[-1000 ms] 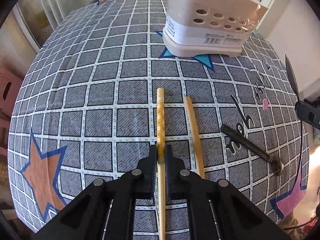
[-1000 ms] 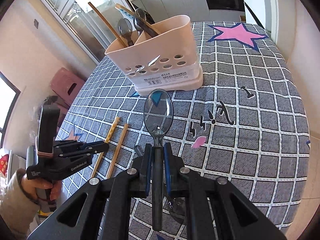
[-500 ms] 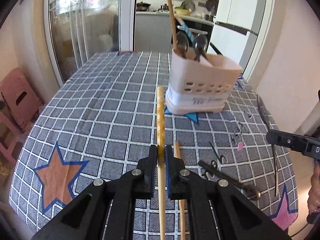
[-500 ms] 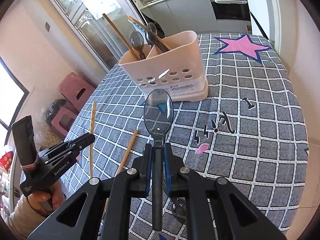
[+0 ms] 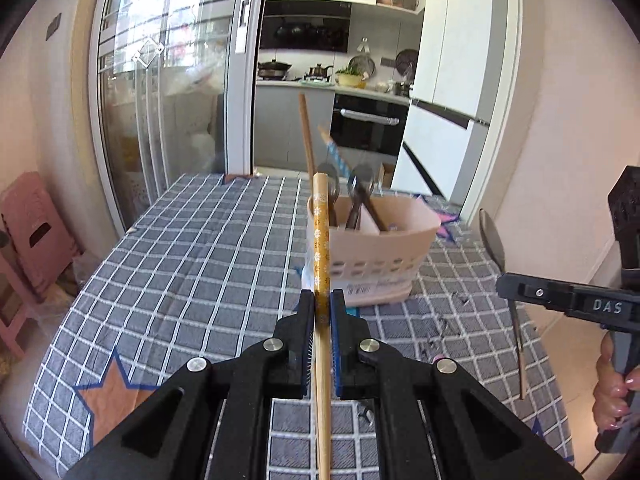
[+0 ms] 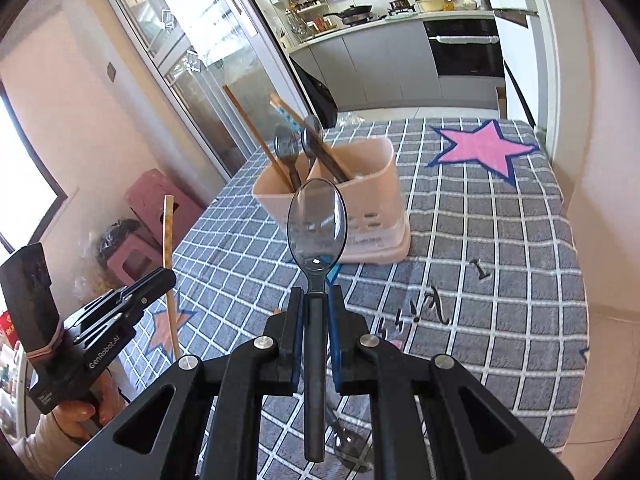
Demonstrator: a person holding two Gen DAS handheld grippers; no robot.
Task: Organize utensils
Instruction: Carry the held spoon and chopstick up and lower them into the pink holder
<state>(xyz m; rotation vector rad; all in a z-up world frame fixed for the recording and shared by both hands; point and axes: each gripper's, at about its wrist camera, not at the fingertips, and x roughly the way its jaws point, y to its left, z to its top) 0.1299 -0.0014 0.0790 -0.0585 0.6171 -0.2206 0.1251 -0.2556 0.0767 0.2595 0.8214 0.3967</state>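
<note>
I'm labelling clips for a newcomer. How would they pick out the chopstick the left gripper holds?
Find the beige caddy on the checked tablecloth. In front of it the left gripper is shut on a chopstick pointing up. Unlike the chopsticks standing in the caddy, it carries a gold band with white flowers.

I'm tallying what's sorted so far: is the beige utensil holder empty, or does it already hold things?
Already holding things. From the utensil holder stick up two spoons and chopsticks.

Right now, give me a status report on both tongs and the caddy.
Left tongs shut on chopstick, raised. Right tongs shut on spoon, raised. Caddy ahead, already holding utensils. Nothing blocking.
</note>
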